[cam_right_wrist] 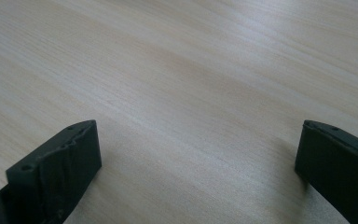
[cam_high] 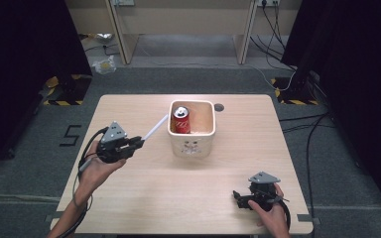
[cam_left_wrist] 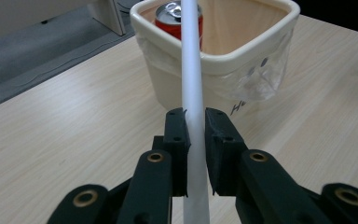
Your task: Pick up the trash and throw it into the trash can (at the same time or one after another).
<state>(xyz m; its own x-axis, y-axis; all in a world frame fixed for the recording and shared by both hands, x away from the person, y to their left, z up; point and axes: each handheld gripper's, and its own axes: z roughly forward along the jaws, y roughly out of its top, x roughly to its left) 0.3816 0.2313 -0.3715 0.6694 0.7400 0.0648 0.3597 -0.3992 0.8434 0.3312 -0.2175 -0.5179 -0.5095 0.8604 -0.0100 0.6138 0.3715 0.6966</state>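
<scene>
Worktop [cam_high: 144, 198]: pale wood grain, rectangular, small dark round hole [cam_high: 219, 106] near the far edge.
Floor [cam_high: 25, 163]: grey carpet, white "5" mark [cam_high: 69, 135] at left.
Cables [cam_high: 297, 124]: black, trailing at right.
Crumpled plastic [cam_high: 104, 64]: far left, on the floor.
Hazard tape [cam_high: 62, 102]: yellow-black strips on stand bases.

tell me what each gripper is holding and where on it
The left gripper clamps a white straw near its lower end; the right gripper is open, holding nothing.

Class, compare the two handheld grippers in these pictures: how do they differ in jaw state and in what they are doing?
The left gripper is shut on a white straw aimed toward the cream bin; the right gripper holds nothing. The left's jaws are clamped; the right's stand wide apart above the table. Both have black jaws.
</scene>
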